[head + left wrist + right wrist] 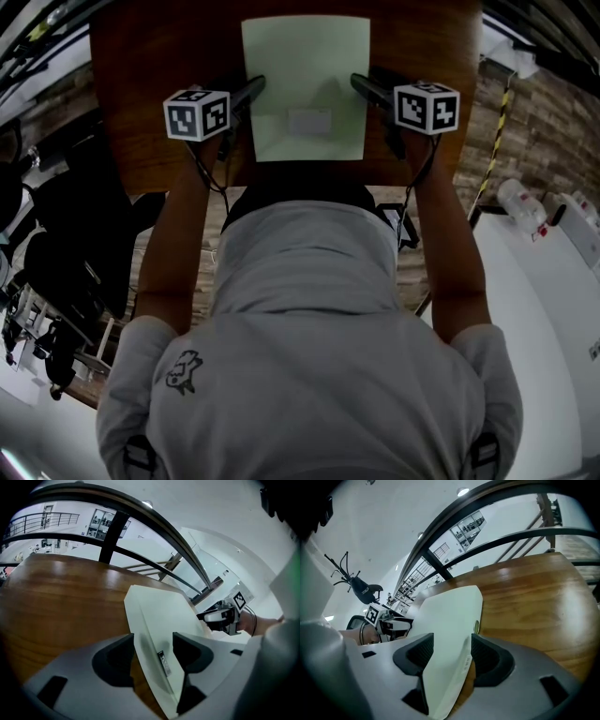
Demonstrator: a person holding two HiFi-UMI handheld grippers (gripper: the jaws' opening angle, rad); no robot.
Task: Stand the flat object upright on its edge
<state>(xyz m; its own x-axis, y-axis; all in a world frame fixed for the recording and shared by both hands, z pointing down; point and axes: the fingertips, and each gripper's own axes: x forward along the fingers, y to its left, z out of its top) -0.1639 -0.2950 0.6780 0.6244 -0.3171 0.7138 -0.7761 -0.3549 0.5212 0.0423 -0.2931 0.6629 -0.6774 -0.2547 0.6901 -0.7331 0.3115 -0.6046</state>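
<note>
Plainly the biggest thing here is the wooden table point(150, 141). It shows bare wood outboard of each gripper and more ahead of the jaws, while its near edge lies close behind them, toward the person. That leaves open room to tip something forward or sideways, but little room to draw back.

The flat object point(305, 66), a pale green slab, lies face-up on the wood, spanning the gap between the two grippers. It looks thin, stiff and light, with smooth faces that are likely slippery. I judge it will pivot readily on one long edge but may skate across the polished wood or topple once it is upright. The side edges near the grippers seem the sensible places to take hold.

The left gripper point(255, 86) has its jaws apart, straddling the slab's left side edge. One jaw is over the top face, the other is outside over bare wood, and neither presses on the slab. The right gripper point(358, 82) mirrors this on the right edge, also spread and unclamped.

A white label point(309, 122) sits on the top face between the grippers. A small printed strip point(164, 663) runs along the side edge between the left jaws.
</note>
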